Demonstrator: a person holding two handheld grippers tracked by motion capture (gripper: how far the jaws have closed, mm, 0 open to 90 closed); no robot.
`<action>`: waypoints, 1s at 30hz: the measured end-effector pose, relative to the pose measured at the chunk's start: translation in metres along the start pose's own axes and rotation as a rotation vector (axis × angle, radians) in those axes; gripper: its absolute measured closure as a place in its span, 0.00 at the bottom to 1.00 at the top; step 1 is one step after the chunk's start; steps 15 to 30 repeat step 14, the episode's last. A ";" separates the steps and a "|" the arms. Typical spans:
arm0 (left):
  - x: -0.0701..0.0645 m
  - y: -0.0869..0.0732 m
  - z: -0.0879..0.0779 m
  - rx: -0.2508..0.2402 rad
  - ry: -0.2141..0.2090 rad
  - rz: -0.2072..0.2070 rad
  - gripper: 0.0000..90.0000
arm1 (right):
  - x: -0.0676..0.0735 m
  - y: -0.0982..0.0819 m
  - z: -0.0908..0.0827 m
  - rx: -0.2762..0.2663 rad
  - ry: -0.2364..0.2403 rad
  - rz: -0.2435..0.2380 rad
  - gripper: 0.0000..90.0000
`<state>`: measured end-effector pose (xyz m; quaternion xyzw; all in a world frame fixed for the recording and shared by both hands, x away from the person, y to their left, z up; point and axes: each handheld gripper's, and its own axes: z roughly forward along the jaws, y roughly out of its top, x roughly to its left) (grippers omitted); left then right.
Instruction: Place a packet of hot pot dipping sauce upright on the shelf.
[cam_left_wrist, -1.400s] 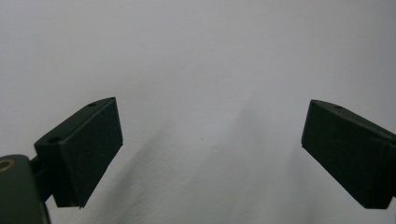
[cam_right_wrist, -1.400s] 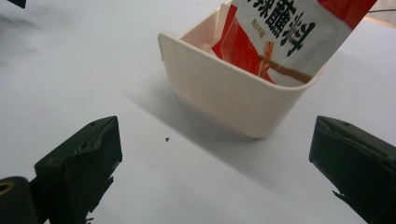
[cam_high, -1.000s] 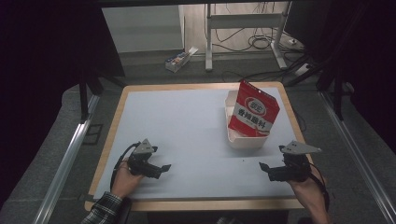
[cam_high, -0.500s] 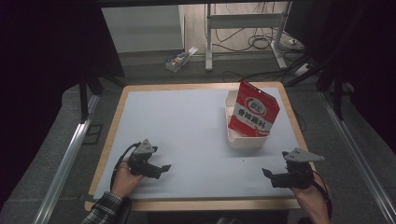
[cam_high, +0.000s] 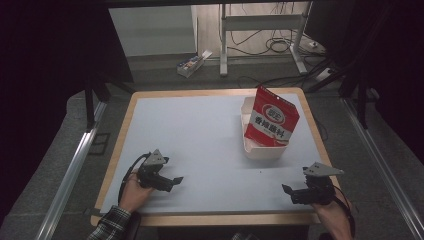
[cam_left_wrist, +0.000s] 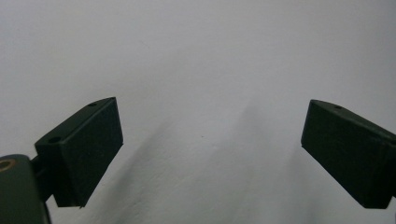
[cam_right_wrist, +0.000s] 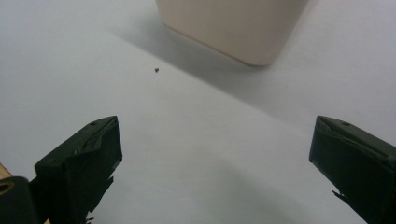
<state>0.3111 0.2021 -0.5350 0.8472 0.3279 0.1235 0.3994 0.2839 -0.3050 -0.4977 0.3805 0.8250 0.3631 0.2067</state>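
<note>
A red and white snack bag (cam_high: 272, 118) stands upright in a cream box (cam_high: 262, 149) at the right of the pale grey table top (cam_high: 200, 135). My left gripper (cam_high: 176, 182) rests low at the front left, open, with bare table between its jaws (cam_left_wrist: 210, 149). My right gripper (cam_high: 286, 191) sits at the front right corner, open and holding nothing. In the right gripper view the cream box (cam_right_wrist: 233, 25) lies ahead past a small dark speck (cam_right_wrist: 155, 70). Its gripper (cam_right_wrist: 215, 158) has only table surface between the jaws.
The table has a wooden rim (cam_high: 205, 218). Behind it stand a metal desk frame (cam_high: 260, 25), floor cables (cam_high: 280, 47) and a small box on the floor (cam_high: 192, 64). Rails (cam_high: 75, 160) run along both sides of the table.
My right gripper has drawn back toward the front right corner of the table. The left gripper and the bag in its box stay put.
</note>
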 end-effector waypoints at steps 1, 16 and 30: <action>0.000 0.000 0.000 0.001 0.000 0.001 0.06 | -0.001 -0.001 0.001 0.005 0.004 0.002 0.03; 0.000 0.001 0.000 0.002 0.002 0.003 0.06 | -0.002 -0.006 0.010 0.061 0.012 -0.002 0.03; 0.000 0.001 0.000 0.002 0.002 0.003 0.06 | -0.002 -0.006 0.010 0.061 0.012 -0.002 0.03</action>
